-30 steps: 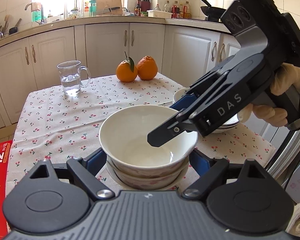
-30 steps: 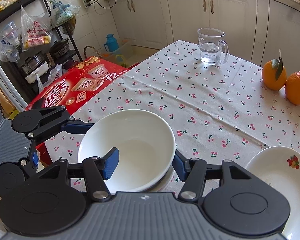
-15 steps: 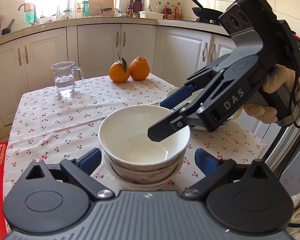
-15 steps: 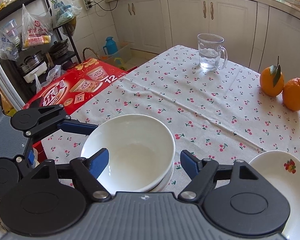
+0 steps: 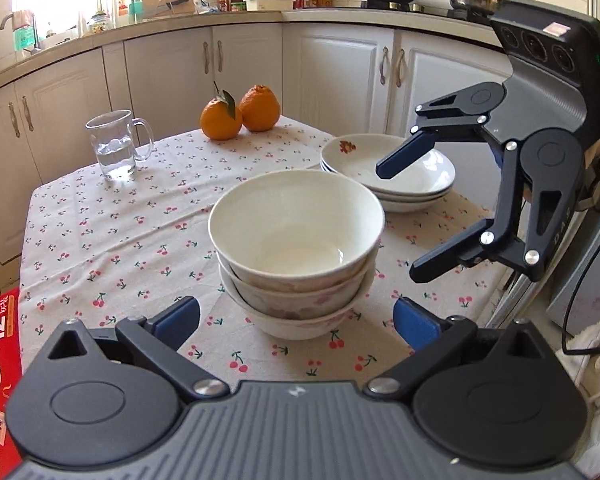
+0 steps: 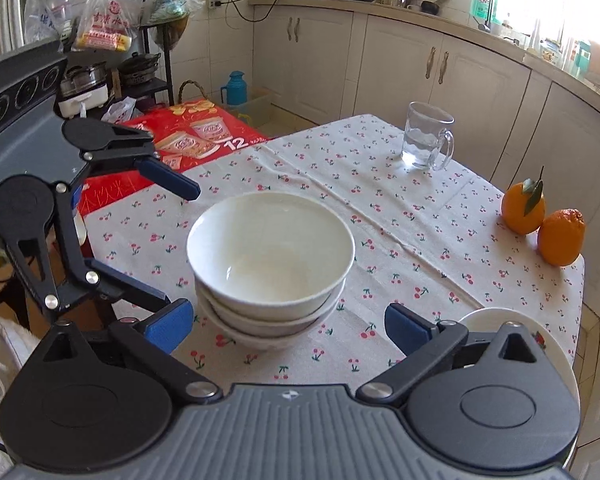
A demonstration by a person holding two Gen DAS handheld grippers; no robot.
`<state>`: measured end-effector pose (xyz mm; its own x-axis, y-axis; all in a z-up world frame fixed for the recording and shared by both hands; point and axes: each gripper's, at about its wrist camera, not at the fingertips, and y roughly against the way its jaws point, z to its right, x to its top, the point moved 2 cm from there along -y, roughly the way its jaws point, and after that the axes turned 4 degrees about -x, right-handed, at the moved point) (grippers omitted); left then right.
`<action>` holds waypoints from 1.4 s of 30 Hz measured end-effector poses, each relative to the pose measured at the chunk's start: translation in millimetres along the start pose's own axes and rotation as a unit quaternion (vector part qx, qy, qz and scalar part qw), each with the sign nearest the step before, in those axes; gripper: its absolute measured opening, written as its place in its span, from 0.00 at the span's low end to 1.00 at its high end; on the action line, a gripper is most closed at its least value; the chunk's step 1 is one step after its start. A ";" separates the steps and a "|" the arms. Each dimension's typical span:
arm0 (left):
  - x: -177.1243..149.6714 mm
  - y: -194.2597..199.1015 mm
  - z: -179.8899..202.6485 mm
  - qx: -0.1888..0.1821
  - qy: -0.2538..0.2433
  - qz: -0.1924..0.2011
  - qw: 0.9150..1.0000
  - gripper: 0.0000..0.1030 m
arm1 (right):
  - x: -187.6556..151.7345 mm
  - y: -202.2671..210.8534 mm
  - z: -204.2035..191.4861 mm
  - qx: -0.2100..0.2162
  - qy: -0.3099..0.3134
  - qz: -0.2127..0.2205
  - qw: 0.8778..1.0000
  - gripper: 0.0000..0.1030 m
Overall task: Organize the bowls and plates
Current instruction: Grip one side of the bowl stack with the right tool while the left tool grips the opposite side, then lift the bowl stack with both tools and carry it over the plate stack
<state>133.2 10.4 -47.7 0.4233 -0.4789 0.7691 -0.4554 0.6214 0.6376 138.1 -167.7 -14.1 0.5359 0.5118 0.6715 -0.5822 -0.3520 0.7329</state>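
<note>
Hiding part of the plates (image 6: pixel 500 322): right tool (image 6: pixel 288 324).

I count three stacked bowls (image 5: pixel 296 248), three stacked plates (image 5: pixel 396 172), two oranges (image 5: pixel 240 114), one glass mug (image 5: pixel 114 144).

Bowl stack (image 5: pixel 296 256) mid-cloth; plate stack (image 5: pixel 388 176) close behind; left cloth free.

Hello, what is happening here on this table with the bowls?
A person is tidying dishes with a handheld gripper in each hand. The stack of bowls stands on the cherry-print tablecloth, and the stack of plates sits beside it. The left gripper and the right gripper have just been opening; both are now open, with nothing held, just short of the bowls.
</note>
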 end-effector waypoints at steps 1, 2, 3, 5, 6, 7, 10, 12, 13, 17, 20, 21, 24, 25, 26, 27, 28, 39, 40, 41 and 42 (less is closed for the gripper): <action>-2.1 -3.5 -0.7 0.001 -0.003 -0.004 1.000 0.99 | -2.9 -3.3 -1.9 -0.001 0.003 -0.005 1.000 1.00; -3.8 -7.2 -2.1 0.001 -0.004 -0.011 1.000 0.99 | -6.2 -6.2 -4.7 -0.003 0.006 -0.011 1.000 1.00; -5.1 -10.6 -3.9 0.002 -0.004 -0.017 1.000 0.99 | -8.7 -10.1 -6.1 -0.003 0.007 -0.016 1.000 1.00; -7.5 -16.8 -8.3 0.003 -0.005 -0.029 1.000 0.99 | -11.4 -16.7 -8.0 0.003 0.007 -0.023 1.000 1.00; -8.2 -19.9 -10.5 0.004 -0.007 -0.033 0.999 0.99 | -12.4 -20.0 -9.0 0.003 0.008 -0.026 1.000 1.00; -8.7 -22.9 -13.0 0.004 -0.008 -0.038 0.999 0.99 | -12.6 -22.8 -9.3 0.003 0.010 -0.027 1.000 1.00; -9.7 -29.9 -19.3 -0.005 -0.017 -0.045 0.999 0.99 | -13.2 -33.5 -9.3 0.006 0.012 -0.033 0.999 1.00; -10.4 -34.4 -23.0 -0.012 -0.033 -0.048 0.998 0.99 | -13.3 -40.8 -8.4 0.008 0.020 -0.037 0.999 1.00; -10.3 -36.6 -25.1 -0.018 -0.040 -0.050 0.998 0.99 | -13.6 -43.9 -8.2 0.008 0.025 -0.038 0.999 1.00; -8.8 -42.4 -28.7 -0.049 -0.069 -0.060 0.995 0.99 | -11.3 -54.8 -6.7 0.015 0.042 -0.043 0.998 1.00; -5.1 -47.2 -31.3 -0.070 -0.097 -0.065 0.991 0.99 | -8.2 -59.9 -6.1 0.022 0.059 -0.044 0.997 1.00; -3.9 -48.9 -32.6 -0.078 -0.104 -0.068 0.989 0.98 | -6.6 -61.5 -5.5 0.027 0.064 -0.047 0.996 1.00; 0.3 -52.8 -35.2 -0.099 -0.123 -0.073 0.985 0.96 | -2.5 -63.1 -5.4 0.036 0.081 -0.050 0.995 0.99; 1.4 -53.6 -35.4 -0.106 -0.128 -0.075 0.983 0.94 | -1.1 -63.2 -5.5 0.039 0.088 -0.050 0.994 0.98; 3.6 -55.4 -35.8 -0.114 -0.134 -0.078 0.981 0.92 | -0.2 -63.2 -5.2 0.041 0.092 -0.051 0.994 0.97; 4.3 -56.4 -35.7 -0.120 -0.137 -0.080 0.980 0.89 | 0.5 -63.7 -4.7 0.043 0.095 -0.052 0.993 0.96; 5.1 -57.7 -35.8 -0.124 -0.139 -0.082 0.979 0.87 | 1.1 -63.9 -4.5 0.045 0.097 -0.053 0.993 0.95; 9.0 -62.1 -38.2 -0.155 -0.147 -0.089 0.973 0.80 | 5.4 -67.3 -6.6 0.071 0.109 -0.063 0.990 0.88; 9.3 -62.7 -38.4 -0.157 -0.147 -0.090 0.972 0.79 | 6.1 -67.6 -6.4 0.072 0.108 -0.064 0.990 0.88; 9.6 -62.8 -38.4 -0.160 -0.148 -0.090 0.972 0.78 | 6.4 -67.8 -6.2 0.072 0.107 -0.064 0.990 0.87; 9.7 -62.6 -38.3 -0.162 -0.149 -0.090 0.971 0.77 | 6.5 -67.8 -6.1 0.073 0.107 -0.065 0.989 0.87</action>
<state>195.8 -9.4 -81.9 0.2061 -0.7259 0.6562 -0.1048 0.6503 0.7524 177.3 -135.7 -60.2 0.4487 0.7090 0.5441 -0.4138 -0.3748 0.8297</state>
